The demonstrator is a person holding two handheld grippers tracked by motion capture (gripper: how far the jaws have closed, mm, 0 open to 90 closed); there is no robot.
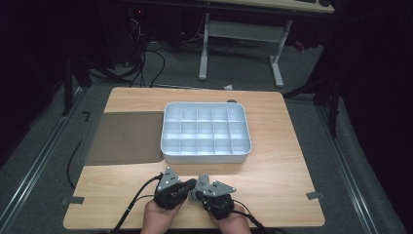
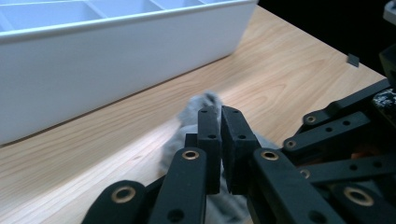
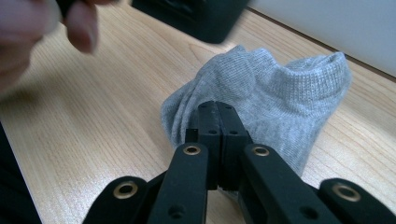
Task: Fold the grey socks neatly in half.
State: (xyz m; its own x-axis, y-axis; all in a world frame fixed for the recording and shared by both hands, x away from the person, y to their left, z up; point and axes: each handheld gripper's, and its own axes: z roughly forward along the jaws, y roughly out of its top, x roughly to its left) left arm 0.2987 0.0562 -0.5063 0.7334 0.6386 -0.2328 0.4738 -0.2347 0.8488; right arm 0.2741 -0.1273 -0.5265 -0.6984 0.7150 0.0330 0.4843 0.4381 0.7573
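Grey ankle sock (image 3: 275, 93) lies on the desk (image 1: 272, 170) near the divided tray (image 1: 206, 156); right tool (image 3: 218, 112) clamps it, left tool (image 2: 220, 116) nearly closed.

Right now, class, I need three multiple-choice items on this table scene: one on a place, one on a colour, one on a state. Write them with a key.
1. Where does the sock lie?
A. in a tray compartment
B. on the table in front of the tray
C. on the dark mat

2. What colour is the sock?
A. grey
B. red
C. black

3. How do the right hand-held gripper's jaws stand?
A. wide apart
B. shut together
C. clamped on the tray wall

Key: B, it rests on the wooden table, on the person's side of the white tray; A, its knit is plainly grey; B, its jaws meet with no gap.
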